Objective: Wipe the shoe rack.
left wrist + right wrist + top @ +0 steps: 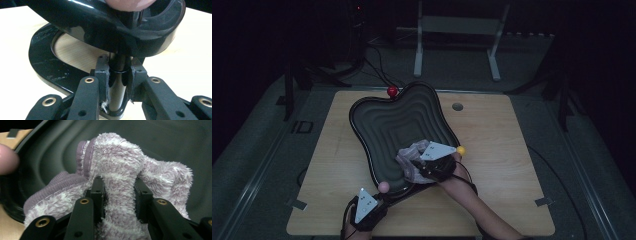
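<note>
A black, wavy-rimmed tray (387,125) stands on a stand on the wooden table, with a red ball (392,91), a yellow ball (460,150) and a pink ball (383,187) at its rim. My left gripper (381,199) is at the tray's near edge. Seen from the left gripper (117,70), it is shut on the stand's black post (116,92) under the tray (105,25), above the curved base (47,65). My right gripper (416,167) reaches into the tray. Its jaws (119,190) are shut on a fluffy purple-and-white cloth (117,152) lying on the tray (162,142).
The table (512,175) has a round cable hole (457,106) at the back right and bare wood to the tray's left and right. A white frame (457,25) stands on the floor behind the table, with dark cables (377,70) beside it.
</note>
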A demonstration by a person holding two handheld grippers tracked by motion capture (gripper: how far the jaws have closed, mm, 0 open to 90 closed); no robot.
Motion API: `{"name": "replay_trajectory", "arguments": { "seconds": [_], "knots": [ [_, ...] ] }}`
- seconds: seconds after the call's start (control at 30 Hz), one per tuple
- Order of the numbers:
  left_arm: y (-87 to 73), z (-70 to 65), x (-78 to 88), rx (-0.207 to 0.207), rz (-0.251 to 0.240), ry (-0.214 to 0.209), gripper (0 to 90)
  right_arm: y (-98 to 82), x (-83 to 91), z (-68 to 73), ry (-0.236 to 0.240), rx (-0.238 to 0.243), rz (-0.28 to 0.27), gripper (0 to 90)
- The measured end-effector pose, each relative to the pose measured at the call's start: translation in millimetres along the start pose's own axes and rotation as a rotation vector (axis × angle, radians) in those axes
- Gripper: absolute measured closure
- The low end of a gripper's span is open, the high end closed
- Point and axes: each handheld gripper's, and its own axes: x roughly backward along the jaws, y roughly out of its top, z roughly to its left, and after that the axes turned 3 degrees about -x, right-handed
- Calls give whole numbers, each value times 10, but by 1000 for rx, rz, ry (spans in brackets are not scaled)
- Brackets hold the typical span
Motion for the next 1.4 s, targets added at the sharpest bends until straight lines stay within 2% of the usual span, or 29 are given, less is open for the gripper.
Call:
{"name": "replay_trajectory", "arguments": {
  "seconds": [0.27, 0.43, 0.8, 0.97, 1.23, 1.4],
  "knots": [
    [6, -3, 2, 3, 5, 2, 741, -129, 125, -255, -46, -66, 11, 676],
    [3, 4, -1, 1, 1, -5, 741, -205, 197, -376, -66, -83, 18, 676],
    [32, 23, -37, -16, 11, -31, 740, -284, 269, -404, -92, -114, 9, 676],
    [83, 112, -112, -12, 28, -50, 739, -262, 239, -428, -115, -136, 16, 677],
    [142, 279, -244, -28, 33, -38, 739, -264, 201, -446, -160, -154, 1, 679],
    [175, 384, -326, -22, 33, -23, 739, -229, 153, -462, -185, -180, 6, 678]
  ]
}}
